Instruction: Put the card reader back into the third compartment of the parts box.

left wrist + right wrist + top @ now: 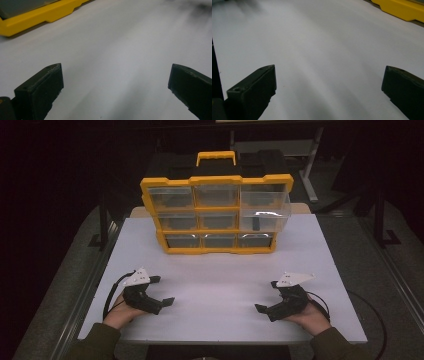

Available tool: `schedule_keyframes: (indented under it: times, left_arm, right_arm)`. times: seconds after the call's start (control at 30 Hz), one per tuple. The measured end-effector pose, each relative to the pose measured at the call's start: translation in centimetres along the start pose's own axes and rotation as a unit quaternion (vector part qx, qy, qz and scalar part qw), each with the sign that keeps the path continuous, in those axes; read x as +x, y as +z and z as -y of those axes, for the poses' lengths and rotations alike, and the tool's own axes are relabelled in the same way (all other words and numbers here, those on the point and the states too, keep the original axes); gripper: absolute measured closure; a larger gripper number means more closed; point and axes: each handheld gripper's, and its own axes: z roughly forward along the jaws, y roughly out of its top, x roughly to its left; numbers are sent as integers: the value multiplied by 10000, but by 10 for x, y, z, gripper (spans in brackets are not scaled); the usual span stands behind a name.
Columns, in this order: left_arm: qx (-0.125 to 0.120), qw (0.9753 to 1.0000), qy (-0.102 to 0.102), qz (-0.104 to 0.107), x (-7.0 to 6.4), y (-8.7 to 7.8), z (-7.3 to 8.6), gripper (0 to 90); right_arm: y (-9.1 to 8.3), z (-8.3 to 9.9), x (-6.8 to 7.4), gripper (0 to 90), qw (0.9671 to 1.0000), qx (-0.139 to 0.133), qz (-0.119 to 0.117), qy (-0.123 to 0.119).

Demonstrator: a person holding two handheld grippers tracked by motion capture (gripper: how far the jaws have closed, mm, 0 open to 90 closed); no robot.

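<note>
1. Yellow-framed, the drawer cabinet (216, 215) stands upright at twelve o'clock on the white table (220, 270), its clear drawers facing the person.
2. At seven o'clock the left gripper (161, 291) rests in the left hand (120, 314), jaws spread wide, holding nothing.
3. At five o'clock the right gripper (266, 296) lies in the right hand (312, 316), jaws equally wide, empty.
4. One right-hand drawer (264, 209) seems pulled slightly out, though glare blurs it.

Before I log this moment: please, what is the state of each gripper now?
Left gripper: open, holding nothing, above the white table.
Right gripper: open, holding nothing.
</note>
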Motion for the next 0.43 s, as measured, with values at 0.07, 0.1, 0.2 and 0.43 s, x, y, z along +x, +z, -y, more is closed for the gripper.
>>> schedule_keyframes:
  times: [0.07, 0.1, 0.2, 0.43]
  left_arm:
    - [-18, 10000, -34, 11, 0, 0, 1, 0]
    - [-7, 10000, -29, 7, 0, 0, 1, 0]
    - [24, 10000, -29, 34, -1, 0, 2, 0]
    - [79, 10000, -19, 57, -2, 1, 3, 0]
  right_arm:
    - [0, 0, 0, 0, 10000, 9, -1, -10]
    - [1, 1, 0, 0, 10000, 16, -3, -24]
    - [1, 1, 0, 0, 10000, 33, 0, -2]
    - [1, 2, 0, 0, 10000, 33, 1, 8]
